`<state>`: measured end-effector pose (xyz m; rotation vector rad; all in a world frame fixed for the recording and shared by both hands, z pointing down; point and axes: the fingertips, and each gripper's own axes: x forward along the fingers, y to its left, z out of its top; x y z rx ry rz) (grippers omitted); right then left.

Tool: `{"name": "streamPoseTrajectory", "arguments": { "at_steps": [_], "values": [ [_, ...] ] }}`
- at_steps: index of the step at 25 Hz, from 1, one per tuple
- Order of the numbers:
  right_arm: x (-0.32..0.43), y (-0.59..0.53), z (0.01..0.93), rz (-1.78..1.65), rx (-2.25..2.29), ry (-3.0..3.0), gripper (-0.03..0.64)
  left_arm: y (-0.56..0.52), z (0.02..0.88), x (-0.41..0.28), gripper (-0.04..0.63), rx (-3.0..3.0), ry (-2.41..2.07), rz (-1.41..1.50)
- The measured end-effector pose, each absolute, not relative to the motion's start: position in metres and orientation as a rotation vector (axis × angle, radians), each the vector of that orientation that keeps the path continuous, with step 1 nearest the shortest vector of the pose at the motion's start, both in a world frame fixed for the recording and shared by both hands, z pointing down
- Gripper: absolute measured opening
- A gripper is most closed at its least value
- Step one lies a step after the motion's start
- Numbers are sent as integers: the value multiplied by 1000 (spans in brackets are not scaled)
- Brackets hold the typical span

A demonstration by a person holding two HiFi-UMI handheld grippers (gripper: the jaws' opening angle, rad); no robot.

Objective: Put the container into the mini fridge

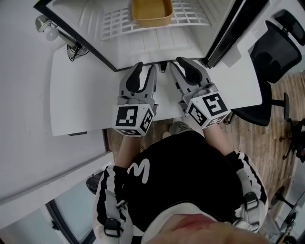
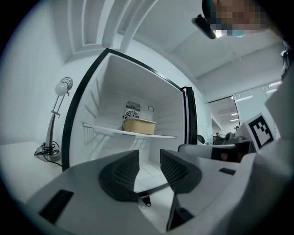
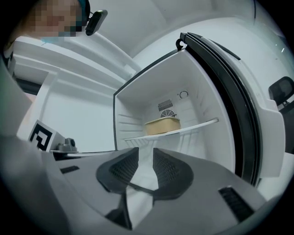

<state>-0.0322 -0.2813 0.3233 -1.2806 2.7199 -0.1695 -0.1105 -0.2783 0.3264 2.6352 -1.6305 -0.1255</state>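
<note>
My left claw [image 2: 149,161] and right claw [image 3: 145,159] each stand partly open, with a narrow gap between the pads and nothing in it. They hover side by side over the bench's [image 1: 81,95] far edge, at the open mini fridge's [image 1: 152,45] mouth. The container [image 1: 151,12] sits on the fridge's wire shelf [image 1: 116,24], apart from both.

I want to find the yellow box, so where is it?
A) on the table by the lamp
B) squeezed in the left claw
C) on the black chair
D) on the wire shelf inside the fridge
D: the tan container sits on the white wire shelf inside the open mini fridge, near its back wall.
</note>
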Motion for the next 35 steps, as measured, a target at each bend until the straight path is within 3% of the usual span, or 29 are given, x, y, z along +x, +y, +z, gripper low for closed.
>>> {"name": "streamPoseTrajectory", "arguments": {
  "at_steps": [23, 35],
  "values": [
    [-48, -224, 357, -177, -1243, 2745, 32, -227, 362, -115, 77, 2646, -1573, -82],
    [-43, -216, 370, -189, -1270, 2747, 28, -217, 374, -106, 63, 2657, -1537, -74]
  ]
}}
